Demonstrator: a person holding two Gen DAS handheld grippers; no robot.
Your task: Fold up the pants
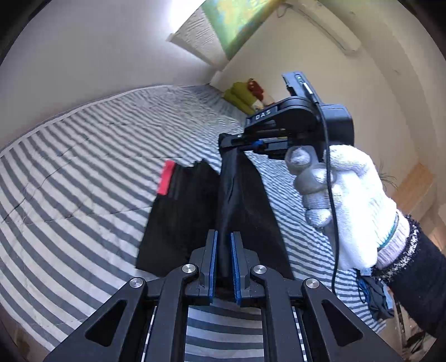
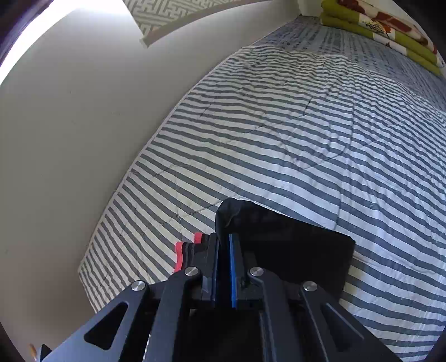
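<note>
Black pants with a red waistband lie partly on a striped bed. My left gripper is shut on a lifted fold of the black cloth between its blue pads. The right gripper, held by a white-gloved hand, is also shut on the same lifted edge farther along. In the right wrist view, the right gripper pinches a bunched corner of the pants, with the red waistband just left of the fingers.
The grey-and-white striped quilt covers the bed, against a pale wall. Folded green blankets are stacked at the far end. A dark bundle with blue cord sits at the bed's right edge.
</note>
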